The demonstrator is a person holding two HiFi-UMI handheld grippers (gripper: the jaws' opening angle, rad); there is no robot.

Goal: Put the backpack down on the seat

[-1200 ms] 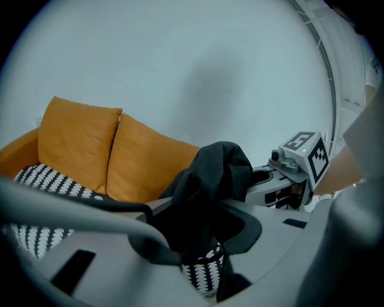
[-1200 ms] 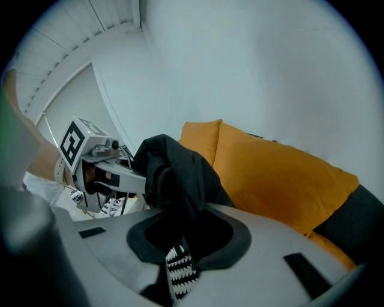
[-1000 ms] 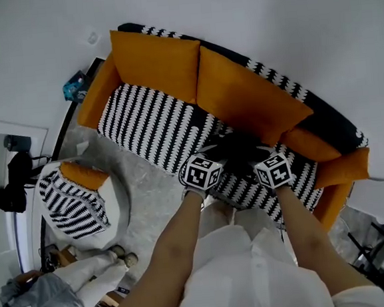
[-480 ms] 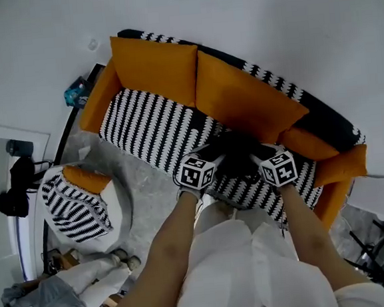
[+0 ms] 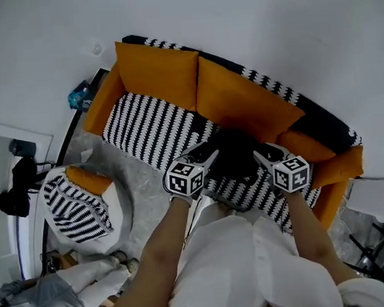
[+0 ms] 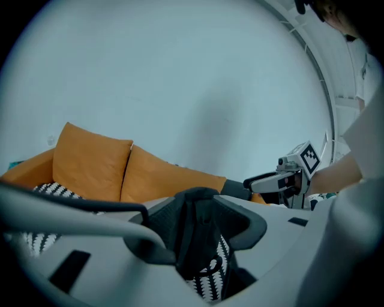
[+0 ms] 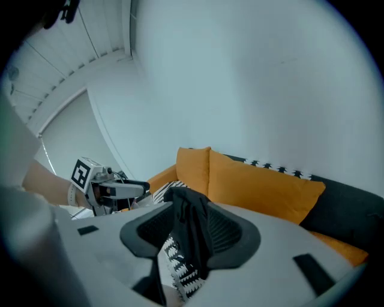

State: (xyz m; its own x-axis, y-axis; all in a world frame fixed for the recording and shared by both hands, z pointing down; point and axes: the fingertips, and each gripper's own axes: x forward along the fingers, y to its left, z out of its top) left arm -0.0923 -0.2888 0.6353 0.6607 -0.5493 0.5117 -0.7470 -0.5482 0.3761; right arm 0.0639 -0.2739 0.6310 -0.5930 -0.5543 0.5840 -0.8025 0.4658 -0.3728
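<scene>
A black backpack (image 5: 235,156) lies on the black-and-white striped seat (image 5: 146,127) of an orange sofa, towards its right end. My left gripper (image 5: 204,154) is at the pack's left side and my right gripper (image 5: 267,155) at its right. In the left gripper view a black strap (image 6: 198,213) hangs loose between the jaws of the left gripper (image 6: 201,235), which are closing a little; the pads stand off it. The right gripper (image 7: 191,237) likewise has a black strap (image 7: 191,222) between wide, slightly closing jaws, with gaps beside it.
Two orange back cushions (image 5: 161,72) lean on the sofa back. A striped armchair (image 5: 76,206) stands on the floor at the left. A person (image 5: 54,295) sits at the bottom left. Dark gear (image 5: 14,185) hangs at the left wall.
Both grippers have drawn apart, the left one leftward and the right one rightward. More of the backpack now shows between them on the seat.
</scene>
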